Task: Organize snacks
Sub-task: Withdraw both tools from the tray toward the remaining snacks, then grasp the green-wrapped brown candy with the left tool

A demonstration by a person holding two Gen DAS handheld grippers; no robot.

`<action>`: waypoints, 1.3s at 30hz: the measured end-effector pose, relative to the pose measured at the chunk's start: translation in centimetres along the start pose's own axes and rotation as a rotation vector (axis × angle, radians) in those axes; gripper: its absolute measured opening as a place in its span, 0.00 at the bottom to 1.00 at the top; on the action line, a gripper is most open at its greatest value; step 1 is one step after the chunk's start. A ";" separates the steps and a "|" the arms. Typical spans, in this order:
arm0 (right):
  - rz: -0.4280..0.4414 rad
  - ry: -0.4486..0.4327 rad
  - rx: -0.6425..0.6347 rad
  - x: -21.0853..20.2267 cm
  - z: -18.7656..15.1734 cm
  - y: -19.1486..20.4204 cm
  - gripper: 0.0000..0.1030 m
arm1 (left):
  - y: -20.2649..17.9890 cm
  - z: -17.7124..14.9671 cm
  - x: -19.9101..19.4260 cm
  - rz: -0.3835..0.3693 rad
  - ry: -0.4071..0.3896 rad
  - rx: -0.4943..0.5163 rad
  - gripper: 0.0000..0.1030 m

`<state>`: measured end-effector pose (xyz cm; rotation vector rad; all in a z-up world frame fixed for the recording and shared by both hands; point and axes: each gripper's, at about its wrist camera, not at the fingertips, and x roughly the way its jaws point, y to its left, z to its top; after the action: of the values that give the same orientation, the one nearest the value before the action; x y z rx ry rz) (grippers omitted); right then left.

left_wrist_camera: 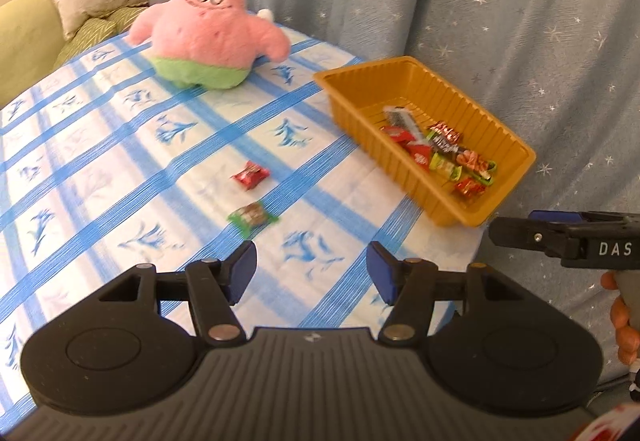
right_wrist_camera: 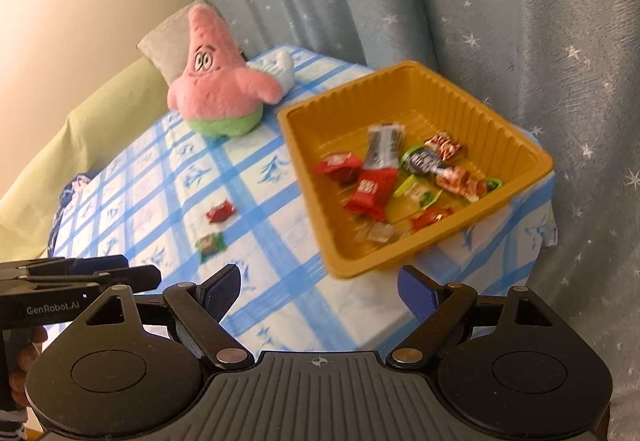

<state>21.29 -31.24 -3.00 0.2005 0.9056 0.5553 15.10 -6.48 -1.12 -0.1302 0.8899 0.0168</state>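
Star-print blue-grey curtain (left_wrist_camera: 480,1) backs the blue-checked cloth-covered table (left_wrist_camera: 100,145); pink star-shaped plush toy (left_wrist_camera: 208,29) sits far side, orange ribbed plastic tray (right_wrist_camera: 312,169) of blurred wrapped snacks overhangs the edge. Red-wrapped candy (left_wrist_camera: 251,175) and green-wrapped candy (left_wrist_camera: 252,217) lie loose, unobstructed. Left gripper (left_wrist_camera: 312,273) and right gripper (right_wrist_camera: 318,291) both wide, empty.

Orange ribbed plastic tray (right_wrist_camera: 516,145) sat at the surface's edge, holding assorted wrapped snacks (right_wrist_camera: 372,189); one red-wrapped candy (left_wrist_camera: 251,175) and one green-wrapped candy (left_wrist_camera: 252,217) lay loose beside it on the cloth.
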 end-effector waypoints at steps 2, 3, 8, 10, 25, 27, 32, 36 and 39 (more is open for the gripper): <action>-0.001 0.007 -0.006 0.0 -0.5 0.6 0.83 | 0.7 -0.6 -0.3 0.006 0.007 -0.004 0.57; 0.000 0.011 -0.010 0.0 -0.8 1.0 0.83 | 1.0 -0.8 -0.5 0.008 0.011 -0.006 0.57; -0.006 0.036 -0.023 0.4 -2.1 2.6 0.83 | 2.4 -2.1 -1.0 0.018 0.026 -0.015 0.57; -0.007 0.047 -0.026 0.6 -2.5 3.2 0.83 | 2.9 -2.6 -1.3 0.023 0.031 -0.016 0.58; 0.007 0.120 -0.070 3.1 -4.8 7.5 0.83 | 6.5 -5.1 -2.8 0.049 0.044 -0.059 0.58; 0.010 0.128 -0.075 3.5 -5.0 8.0 0.83 | 6.8 -5.2 -2.8 0.050 0.044 -0.062 0.58; 0.015 0.143 -0.081 4.4 -5.3 8.6 0.83 | 7.2 -5.3 -2.7 0.048 0.044 -0.064 0.58; 0.006 0.139 -0.086 5.3 -5.3 8.9 0.83 | 7.3 -5.4 -2.3 0.042 0.039 -0.059 0.58; -0.001 0.130 -0.083 5.9 -5.2 9.0 0.83 | 7.2 -5.2 -1.6 0.034 0.039 -0.049 0.57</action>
<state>16.70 -20.82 -6.72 0.0900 1.0062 0.6086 9.60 0.11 -3.89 -0.1613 0.9308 0.0676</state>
